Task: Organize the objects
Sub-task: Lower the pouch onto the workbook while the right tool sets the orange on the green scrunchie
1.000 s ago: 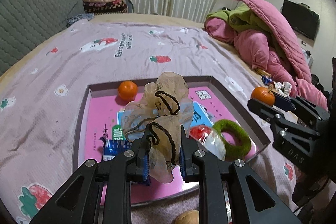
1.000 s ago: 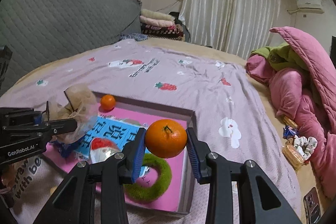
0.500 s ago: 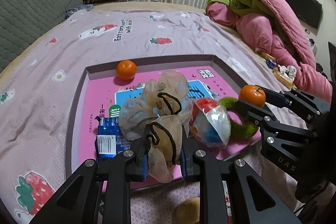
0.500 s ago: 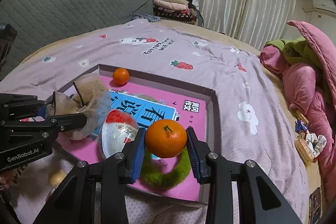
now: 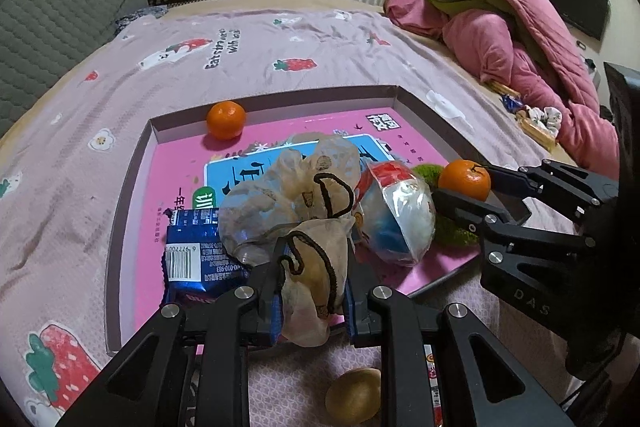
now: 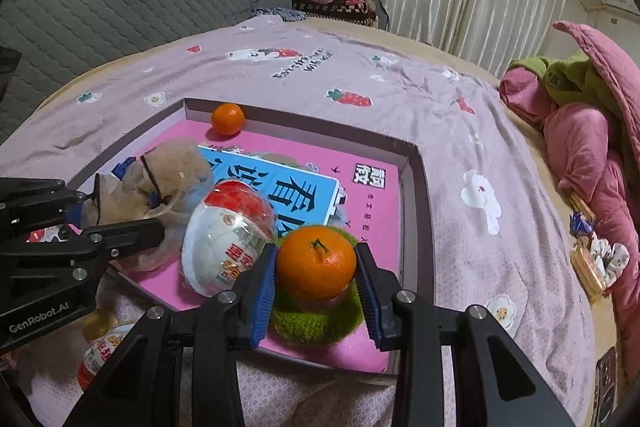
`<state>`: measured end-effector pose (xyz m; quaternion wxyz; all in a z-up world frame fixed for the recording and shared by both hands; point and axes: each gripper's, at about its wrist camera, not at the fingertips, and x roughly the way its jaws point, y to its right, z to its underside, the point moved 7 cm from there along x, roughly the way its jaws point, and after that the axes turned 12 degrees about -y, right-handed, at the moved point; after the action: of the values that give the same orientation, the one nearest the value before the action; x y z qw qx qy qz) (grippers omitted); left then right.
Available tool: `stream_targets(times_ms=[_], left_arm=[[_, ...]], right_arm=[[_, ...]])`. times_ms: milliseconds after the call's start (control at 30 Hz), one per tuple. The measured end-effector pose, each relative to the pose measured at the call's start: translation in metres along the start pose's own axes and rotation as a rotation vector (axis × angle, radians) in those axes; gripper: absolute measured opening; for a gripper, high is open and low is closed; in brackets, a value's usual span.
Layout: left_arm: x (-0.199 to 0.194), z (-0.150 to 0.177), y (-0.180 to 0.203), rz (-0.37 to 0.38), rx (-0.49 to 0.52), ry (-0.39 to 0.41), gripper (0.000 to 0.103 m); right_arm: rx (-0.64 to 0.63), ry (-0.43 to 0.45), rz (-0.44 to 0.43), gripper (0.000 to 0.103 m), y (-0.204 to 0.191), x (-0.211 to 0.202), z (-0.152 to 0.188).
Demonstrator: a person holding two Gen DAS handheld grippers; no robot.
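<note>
Left gripper pinches the sheer drawstring pouch by its bunched neck, body sagging over the pink tray; light, floppy, snag-prone, so hold at the cord end. Right gripper clamps a mandarin across its middle, above the green ring; firm, round, bruisable, likely rolls on release

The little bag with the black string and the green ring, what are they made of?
The bag looks like thin, see-through mesh fabric, soft and crumpled, with a black cord drawstring. The green ring looks fuzzy, like plush or yarn; its surface is matte and tufted. I can't tell what's inside it.
</note>
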<state>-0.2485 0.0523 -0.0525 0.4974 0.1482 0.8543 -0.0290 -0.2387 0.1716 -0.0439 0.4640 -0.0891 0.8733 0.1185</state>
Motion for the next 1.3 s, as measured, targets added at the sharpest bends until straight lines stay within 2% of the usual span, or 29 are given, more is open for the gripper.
stream_targets(times_ms=[400, 633, 967, 1300], left_arm=[[0.006, 0.005, 0.004, -0.009, 0.014, -0.032, 0.024], [0.009, 0.004, 0.000, -0.042, 0.010, -0.042, 0.026], [0.015, 0.001, -0.008, -0.020, -0.015, -0.075, 0.028], [0.012, 0.004, -0.011, -0.011, 0.002, -0.088, 0.031]], right_arm=[[0.021, -0.030, -0.003, 0.038, 0.004, 0.006, 0.004], [0.032, -0.040, -0.004, 0.038, 0.007, 0.009, 0.004], [0.054, -0.050, -0.019, 0.038, 0.008, 0.011, 0.003], [0.057, -0.057, -0.025, 0.038, 0.009, 0.009, 0.005]])
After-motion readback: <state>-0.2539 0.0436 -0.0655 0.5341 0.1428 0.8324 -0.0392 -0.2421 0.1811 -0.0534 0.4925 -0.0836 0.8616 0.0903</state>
